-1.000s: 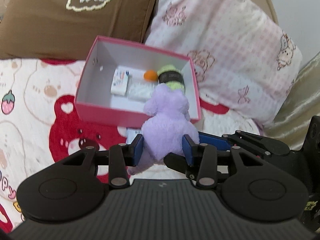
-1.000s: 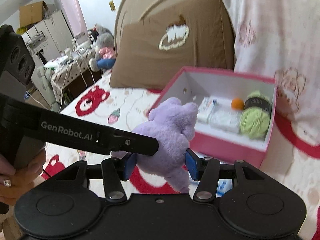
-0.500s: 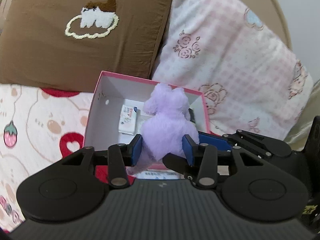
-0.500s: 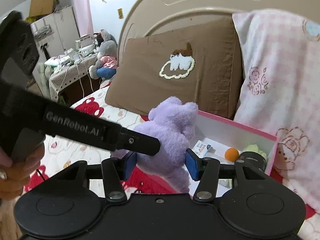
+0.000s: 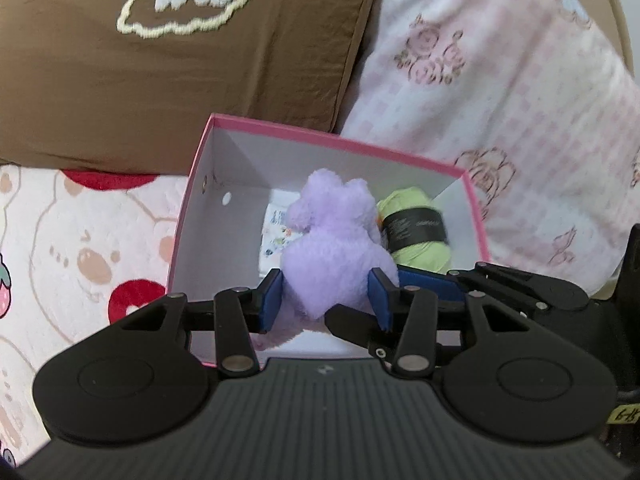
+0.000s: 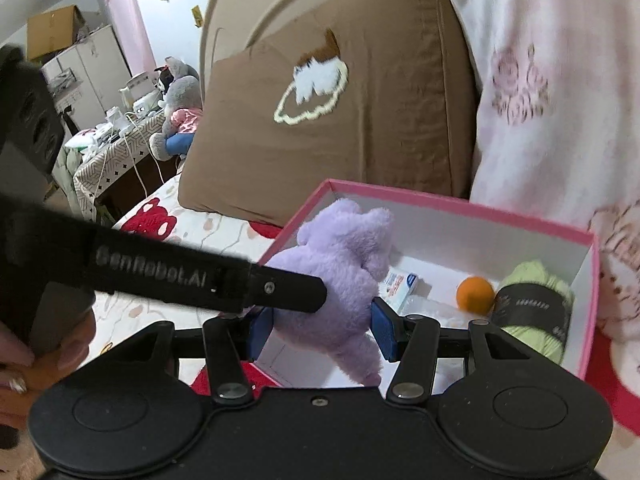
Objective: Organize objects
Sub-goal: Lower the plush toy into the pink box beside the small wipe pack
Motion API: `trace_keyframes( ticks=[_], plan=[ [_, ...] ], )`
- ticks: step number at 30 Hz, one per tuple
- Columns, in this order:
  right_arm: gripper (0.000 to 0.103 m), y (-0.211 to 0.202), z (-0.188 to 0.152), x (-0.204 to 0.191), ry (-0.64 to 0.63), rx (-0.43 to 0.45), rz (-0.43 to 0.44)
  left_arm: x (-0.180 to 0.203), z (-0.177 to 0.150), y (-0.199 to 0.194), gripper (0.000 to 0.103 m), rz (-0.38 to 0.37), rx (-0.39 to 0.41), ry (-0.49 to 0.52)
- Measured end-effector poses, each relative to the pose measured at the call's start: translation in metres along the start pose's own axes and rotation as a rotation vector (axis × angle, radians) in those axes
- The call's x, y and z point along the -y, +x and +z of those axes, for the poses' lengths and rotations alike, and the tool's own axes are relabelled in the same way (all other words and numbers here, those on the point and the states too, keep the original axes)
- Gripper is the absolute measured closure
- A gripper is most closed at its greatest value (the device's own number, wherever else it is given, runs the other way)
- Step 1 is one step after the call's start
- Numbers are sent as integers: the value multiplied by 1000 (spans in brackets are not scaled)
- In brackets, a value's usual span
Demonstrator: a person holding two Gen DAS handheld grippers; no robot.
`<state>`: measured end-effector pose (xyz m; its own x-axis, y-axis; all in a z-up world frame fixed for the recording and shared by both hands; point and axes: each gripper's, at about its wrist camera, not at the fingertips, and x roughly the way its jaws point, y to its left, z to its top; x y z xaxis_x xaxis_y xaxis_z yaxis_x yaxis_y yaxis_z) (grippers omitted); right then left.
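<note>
1. Basically both claws grip one purple plush toy (image 5: 334, 252): left claw (image 5: 324, 300) pads press its lower body, right claw (image 6: 322, 330) pads pinch it from the sides; left jaws have just been easing apart a little, toy between them yet
2. Toy hangs over the open pink box (image 5: 280, 128) on the bed, above the near part, not set down
3. Handling guess: very light, soft, squashy, fuzzy so not slippery, nothing to break; best held at the thick body, not the thin dangling leg
4. Left view hides the orange ball (image 6: 475, 294) behind the toy and shows only part of the small carton (image 5: 276, 232); green yarn (image 5: 416, 236) shows
5. Right view adds the ball, left claw's arm crossing, a hand (image 6: 24, 364), and a cluttered side table (image 6: 116, 152)
</note>
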<state>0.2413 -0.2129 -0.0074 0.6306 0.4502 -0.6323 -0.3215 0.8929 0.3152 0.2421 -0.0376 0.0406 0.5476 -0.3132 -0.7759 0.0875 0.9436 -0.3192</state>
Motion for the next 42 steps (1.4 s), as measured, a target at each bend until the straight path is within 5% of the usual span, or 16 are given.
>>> trace_keyframes(
  ticks=[6, 16, 22, 29, 42],
  plan=[
    [46, 26, -24, 4, 17, -34, -10, -13, -12, 30, 59, 14, -55, 22],
    [48, 49, -37, 35, 151, -17, 24, -24, -13, 52, 65, 13, -2, 65],
    [51, 56, -41, 32, 127, -20, 13, -21, -15, 56, 65, 55, -10, 109],
    [54, 69, -43, 27, 101, -81, 33, -25, -19, 60, 66, 104, -82, 96],
    [63, 86, -40, 31, 136, -129, -11, -35, -22, 74, 71, 80, -44, 58]
  ],
)
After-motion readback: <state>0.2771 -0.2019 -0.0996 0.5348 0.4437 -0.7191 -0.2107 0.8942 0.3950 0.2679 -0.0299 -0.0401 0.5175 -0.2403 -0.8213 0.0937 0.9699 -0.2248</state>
